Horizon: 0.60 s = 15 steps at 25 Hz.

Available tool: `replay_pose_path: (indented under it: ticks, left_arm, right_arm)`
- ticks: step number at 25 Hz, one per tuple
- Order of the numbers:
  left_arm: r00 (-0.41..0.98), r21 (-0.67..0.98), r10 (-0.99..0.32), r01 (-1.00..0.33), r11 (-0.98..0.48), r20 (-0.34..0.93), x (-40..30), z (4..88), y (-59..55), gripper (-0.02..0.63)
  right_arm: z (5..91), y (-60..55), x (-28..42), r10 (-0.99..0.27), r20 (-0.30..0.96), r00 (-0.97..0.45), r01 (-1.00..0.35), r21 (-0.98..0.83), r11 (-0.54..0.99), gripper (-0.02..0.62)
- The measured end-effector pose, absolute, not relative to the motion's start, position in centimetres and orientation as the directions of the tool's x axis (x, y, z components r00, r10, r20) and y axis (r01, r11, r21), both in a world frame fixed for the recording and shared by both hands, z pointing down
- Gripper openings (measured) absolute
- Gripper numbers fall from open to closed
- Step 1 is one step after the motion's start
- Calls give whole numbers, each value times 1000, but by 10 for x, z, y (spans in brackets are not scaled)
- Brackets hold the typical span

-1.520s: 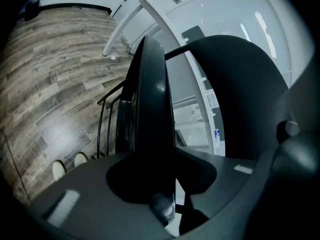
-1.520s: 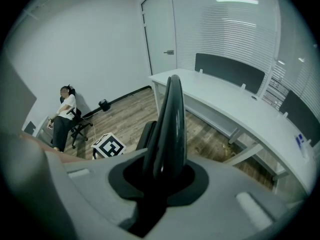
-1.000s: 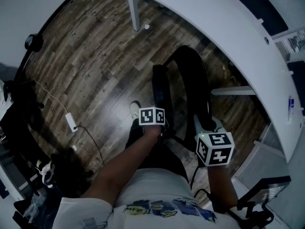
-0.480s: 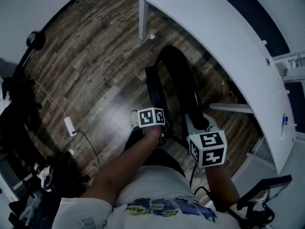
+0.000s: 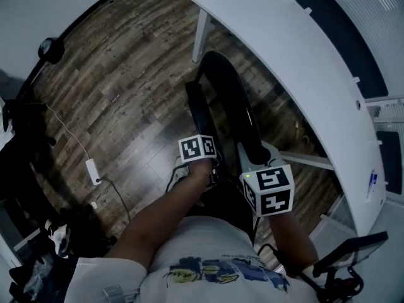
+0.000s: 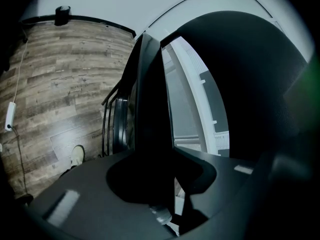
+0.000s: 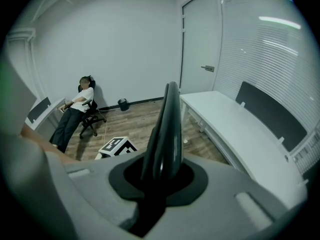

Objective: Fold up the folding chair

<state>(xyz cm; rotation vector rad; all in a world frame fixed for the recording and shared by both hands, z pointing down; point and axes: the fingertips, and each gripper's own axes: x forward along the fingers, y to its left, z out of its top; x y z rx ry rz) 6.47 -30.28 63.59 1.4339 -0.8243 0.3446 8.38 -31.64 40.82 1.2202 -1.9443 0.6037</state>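
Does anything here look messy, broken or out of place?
Nothing looks spilled or broken. The only stray thing is a corded white adapter lying loose on the floor, well to the left of the chair.

- Left gripper (image 6: 160,176) view: the folding chair (image 6: 150,109) in its jaws is a near-black silhouette. A pale sheen lies on the wood floor (image 6: 55,99) to its left, a green tinge at far right.
- Right gripper (image 7: 162,184) view: bright and even. Ceiling lights (image 7: 270,6) streak above-right, and its own near body is soft.
- Head view: dim, bluish.
- All views bow toward black corners.
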Motion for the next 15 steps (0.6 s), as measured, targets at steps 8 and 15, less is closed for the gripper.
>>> replay_pose_path:
  ticks: [8,15]
  left_arm:
    - [629,699,-319,-686,199,709,70,641,-361,129]
    - [555,680,-402,-659,322,728,91,646,-413,129]
  right_arm:
    - [415,-372,94,-531,776,-341,-862,-32,506,52]
    - [420,-431,117,-462,773,-434,-771,-55,634,52]
